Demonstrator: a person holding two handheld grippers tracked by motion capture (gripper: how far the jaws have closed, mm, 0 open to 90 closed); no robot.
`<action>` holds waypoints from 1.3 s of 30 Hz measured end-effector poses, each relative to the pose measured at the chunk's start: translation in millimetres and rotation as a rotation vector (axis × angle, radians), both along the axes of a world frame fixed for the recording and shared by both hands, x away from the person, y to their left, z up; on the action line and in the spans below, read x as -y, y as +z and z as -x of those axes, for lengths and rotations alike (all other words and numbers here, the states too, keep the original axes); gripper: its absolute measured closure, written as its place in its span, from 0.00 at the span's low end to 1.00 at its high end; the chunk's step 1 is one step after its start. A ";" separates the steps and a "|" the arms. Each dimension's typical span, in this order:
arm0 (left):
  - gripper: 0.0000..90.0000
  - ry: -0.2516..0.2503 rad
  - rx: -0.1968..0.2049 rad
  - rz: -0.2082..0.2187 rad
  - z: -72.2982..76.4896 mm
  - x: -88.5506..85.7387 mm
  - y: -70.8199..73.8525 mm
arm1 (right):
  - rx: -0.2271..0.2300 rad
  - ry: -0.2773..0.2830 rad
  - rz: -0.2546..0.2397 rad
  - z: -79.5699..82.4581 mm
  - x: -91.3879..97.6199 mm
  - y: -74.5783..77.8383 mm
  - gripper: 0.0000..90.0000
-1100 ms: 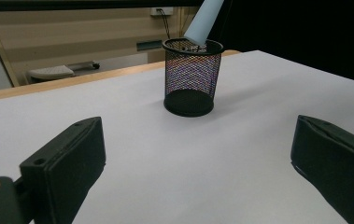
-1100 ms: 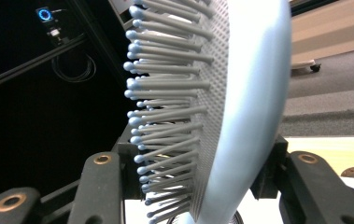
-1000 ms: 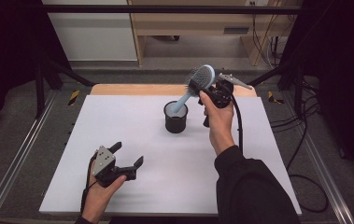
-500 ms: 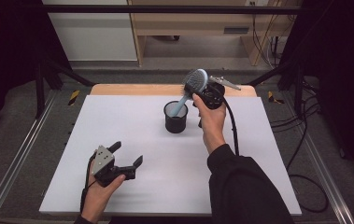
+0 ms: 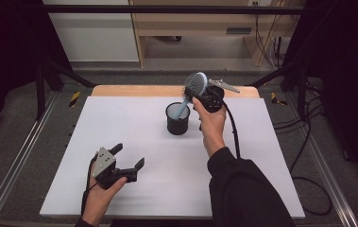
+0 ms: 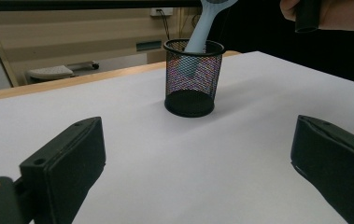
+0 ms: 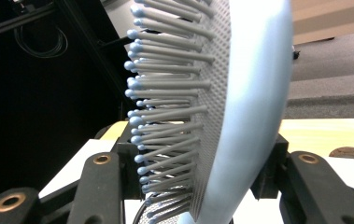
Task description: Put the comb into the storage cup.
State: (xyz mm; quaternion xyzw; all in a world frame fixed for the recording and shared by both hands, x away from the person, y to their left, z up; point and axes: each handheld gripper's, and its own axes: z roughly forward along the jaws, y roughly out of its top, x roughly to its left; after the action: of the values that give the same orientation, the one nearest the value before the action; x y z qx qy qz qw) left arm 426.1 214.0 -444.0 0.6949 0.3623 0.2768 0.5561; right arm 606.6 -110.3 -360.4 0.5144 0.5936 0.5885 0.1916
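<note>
On the white table top a black mesh cup stands upright, toward the far middle, and a pale blue hairbrush leans out of it, handle down inside, bristled head up and tilted right. Right gripper is up at the brush head, held in a hand with a black sleeve; in the right gripper view the head sits between the two black jaws, which look closed against it, bristles facing left. Left gripper rests low at the near left of the table, well apart from the cup, jaws spread wide with nothing between them; the left gripper view looks across bare white surface to the cup. Table's far edge is a light wood strip. Beyond it grey floor, a wooden bench or shelf unit, loose cables at right, black frame bars around the rig.
</note>
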 end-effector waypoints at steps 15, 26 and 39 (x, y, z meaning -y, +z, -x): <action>0.04 -0.004 -0.002 -0.001 -0.2 0.1 -0.2 | -0.034 -0.003 0.002 -3.0 -2.3 -12.8 0.55; 0.04 -0.009 -0.004 -0.003 -0.3 0.5 -0.4 | -0.036 -0.001 0.010 -3.1 -4.5 -16.4 0.55; 0.04 -0.011 -0.004 -0.003 -0.3 0.6 -0.5 | -0.048 0.005 -0.001 -3.9 -4.1 -22.1 0.55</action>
State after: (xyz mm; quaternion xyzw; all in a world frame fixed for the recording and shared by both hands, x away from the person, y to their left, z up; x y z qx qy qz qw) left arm 426.4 213.4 -444.5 0.6984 0.3591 0.2730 0.5557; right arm 610.5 -106.2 -382.5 0.5272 0.5989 0.5767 0.1754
